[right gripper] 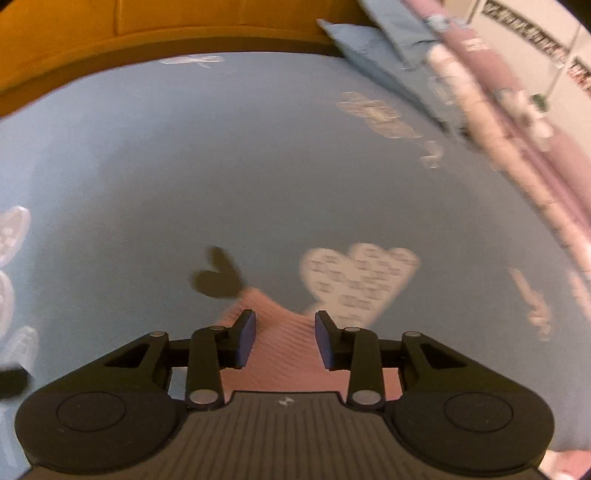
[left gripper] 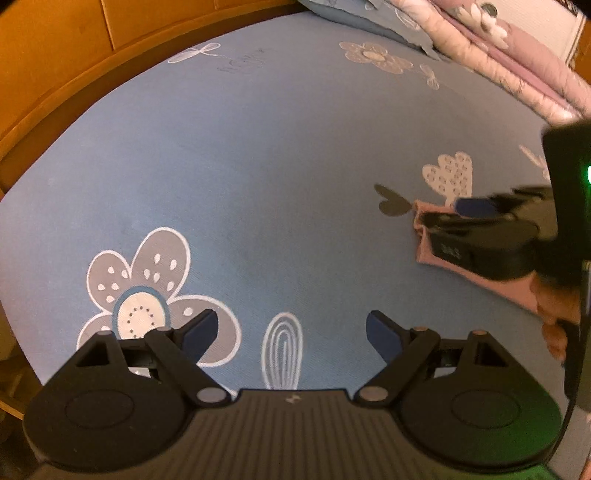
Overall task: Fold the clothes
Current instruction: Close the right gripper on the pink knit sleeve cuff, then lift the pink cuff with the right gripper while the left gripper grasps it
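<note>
A small pink garment (left gripper: 425,254) lies flat on the blue flowered bedsheet (left gripper: 258,166) at the right of the left wrist view, its far corner beside a dark heart print. My right gripper (left gripper: 441,212) hovers right over that corner, held by a hand (left gripper: 554,306). In the right wrist view the ribbed pink garment (right gripper: 284,343) fills the gap between the fingers of the right gripper (right gripper: 285,339), which stand apart and open above it. My left gripper (left gripper: 291,332) is wide open over bare sheet, well left of the garment, holding nothing.
An orange wooden bed frame (left gripper: 55,74) curves along the left and far side. A blue pillow (left gripper: 369,22) and a folded pink quilt (left gripper: 517,62) lie at the far right. The right wrist view is motion-blurred.
</note>
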The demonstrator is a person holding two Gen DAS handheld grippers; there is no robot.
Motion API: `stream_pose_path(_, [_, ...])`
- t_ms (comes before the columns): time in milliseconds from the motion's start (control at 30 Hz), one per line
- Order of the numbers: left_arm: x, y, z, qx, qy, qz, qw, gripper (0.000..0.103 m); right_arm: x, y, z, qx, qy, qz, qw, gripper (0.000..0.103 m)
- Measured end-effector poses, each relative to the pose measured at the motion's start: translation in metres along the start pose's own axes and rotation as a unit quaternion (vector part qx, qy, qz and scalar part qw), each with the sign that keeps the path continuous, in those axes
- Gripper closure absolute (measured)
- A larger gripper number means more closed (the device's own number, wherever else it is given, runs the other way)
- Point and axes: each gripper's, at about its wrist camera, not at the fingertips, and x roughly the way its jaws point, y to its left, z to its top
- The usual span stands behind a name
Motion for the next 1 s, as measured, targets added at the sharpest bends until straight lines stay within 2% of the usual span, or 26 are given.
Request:
stream_pose_path(133, [-0.003,0.005,0.001,-0.004,-0.005,0.003,1.0000,0.016,-0.025,-0.006,-0.002,-0.016,-0.027,0.021,0.999,0.059])
stream_pose_path(200, [-0.004,0.008,0.001,-0.010,-0.008,0.003,0.9999,0.016,-0.037,-0.012,-0.011,-0.030,-0.024,0.029,0.999,0.058])
stream_pose_path(300, [-0.001,0.009,0.002,-0.016,-0.009,0.001,0.9998,0.016,-0.047,-0.010,-0.028,-0.094,-0.011,0.034,0.995,0.060])
stream_pose_path(433, [0.003,0.010,0.001,-0.022,-0.007,-0.001,0.9997,0.016,-0.045,0.010,-0.047,-0.202,-0.008,0.017,0.979,0.061])
stream_pose_path(533, [0.003,0.010,0.001,-0.022,-0.005,-0.004,0.9997,0.016,-0.039,0.025,-0.055,-0.262,-0.005,-0.015,0.965,0.062])
stream_pose_path(600, [0.004,0.011,0.003,-0.027,-0.004,-0.011,0.9996,0.016,-0.033,0.032,-0.058,-0.288,0.008,-0.031,0.957,0.066])
stream_pose_path(700, [0.005,0.014,0.008,-0.042,-0.001,-0.025,0.9988,0.016,-0.028,0.039,-0.061,-0.332,0.005,-0.050,0.942,0.068])
stream_pose_path(733, [0.005,0.015,0.009,-0.047,0.000,-0.030,0.9985,0.016,-0.027,0.041,-0.062,-0.344,0.004,-0.054,0.938,0.073])
stream_pose_path(767, [0.005,0.016,0.011,-0.051,0.001,-0.035,0.9981,0.016,-0.026,0.041,-0.062,-0.343,0.009,-0.050,0.938,0.089])
stream_pose_path(800, [0.005,0.017,0.013,-0.056,0.001,-0.040,0.9976,0.016,-0.025,0.041,-0.062,-0.342,0.012,-0.046,0.939,0.095])
stream_pose_path(900, [0.009,0.020,0.020,-0.087,0.011,-0.081,0.9928,0.016,-0.029,0.035,-0.059,-0.317,0.005,-0.042,0.947,0.095])
stream_pose_path(1000, [0.018,0.024,0.029,-0.134,0.026,-0.161,0.9776,0.016,-0.037,0.029,-0.055,-0.289,-0.004,-0.044,0.956,0.095])
